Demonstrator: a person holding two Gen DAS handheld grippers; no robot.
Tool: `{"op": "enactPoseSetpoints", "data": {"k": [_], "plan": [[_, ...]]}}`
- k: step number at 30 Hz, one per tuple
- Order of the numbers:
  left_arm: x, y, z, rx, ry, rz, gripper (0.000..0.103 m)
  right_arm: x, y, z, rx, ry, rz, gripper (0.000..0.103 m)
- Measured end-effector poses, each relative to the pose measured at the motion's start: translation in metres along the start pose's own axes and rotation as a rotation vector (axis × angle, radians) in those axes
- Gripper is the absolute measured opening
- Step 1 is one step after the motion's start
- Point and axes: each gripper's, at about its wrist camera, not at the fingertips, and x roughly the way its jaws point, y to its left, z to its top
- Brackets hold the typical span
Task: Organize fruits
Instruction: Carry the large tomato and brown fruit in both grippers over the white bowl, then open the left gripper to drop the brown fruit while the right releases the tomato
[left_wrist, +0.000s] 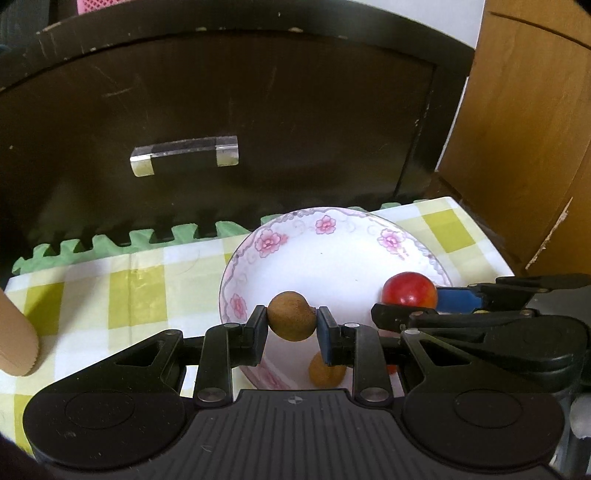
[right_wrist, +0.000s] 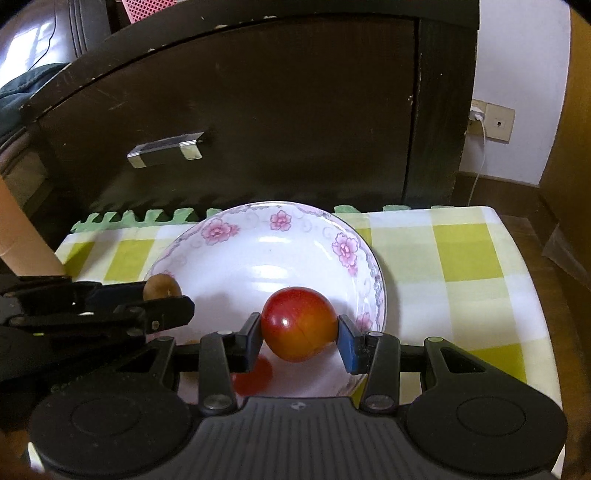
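Glossy bowl (right_wrist: 236, 258), rough brown fruit (left_wrist: 291, 316)

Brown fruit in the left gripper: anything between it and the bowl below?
Nothing visible. The brown fruit hangs over the bowl, clamped by the left gripper; the right gripper holds the red fruit alongside, not beneath.

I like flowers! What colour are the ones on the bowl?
Pink, on the white bowl rim; clearest in the right wrist view.
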Motion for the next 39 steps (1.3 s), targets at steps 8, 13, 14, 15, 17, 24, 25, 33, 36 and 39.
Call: {"op": "enactPoseSetpoints", "data": {"k": [8, 13, 14, 15, 17, 24, 25, 33, 36, 39], "plan": [[0.009, 0.005, 0.004, -0.013, 0.015, 0.001, 0.035, 0.009, 0.0, 0.004, -0.017, -0.003, 0.0, 0.042], [0.011, 0.006, 0.005, -0.02, 0.027, 0.008, 0.036, 0.009, 0.001, 0.004, -0.02, -0.001, -0.004, 0.043], [0.01, 0.006, 0.005, -0.022, 0.028, 0.009, 0.037, 0.009, 0.001, 0.004, -0.016, 0.0, -0.003, 0.043], [0.01, 0.006, 0.005, -0.023, 0.028, 0.011, 0.039, 0.008, 0.0, 0.004, -0.01, 0.0, -0.003, 0.043], [0.01, 0.006, 0.006, -0.026, 0.027, 0.012, 0.041, 0.008, -0.001, 0.005, -0.004, -0.001, -0.002, 0.043], [0.003, 0.002, 0.006, -0.02, 0.014, 0.01, 0.048, -0.003, -0.003, 0.011, 0.0, -0.041, -0.011, 0.043], [0.001, 0.002, 0.007, -0.02, 0.011, 0.011, 0.048, -0.006, -0.002, 0.013, -0.004, -0.045, -0.011, 0.043], [-0.023, 0.001, 0.008, -0.012, -0.016, 0.015, 0.052, -0.03, 0.001, 0.015, -0.001, -0.079, -0.026, 0.044], [-0.034, 0.001, 0.005, -0.013, -0.023, 0.017, 0.052, -0.04, 0.004, 0.011, -0.007, -0.083, -0.031, 0.044], [-0.042, 0.001, 0.002, -0.014, -0.024, 0.019, 0.053, -0.049, 0.007, 0.006, -0.01, -0.079, -0.031, 0.044]]}}
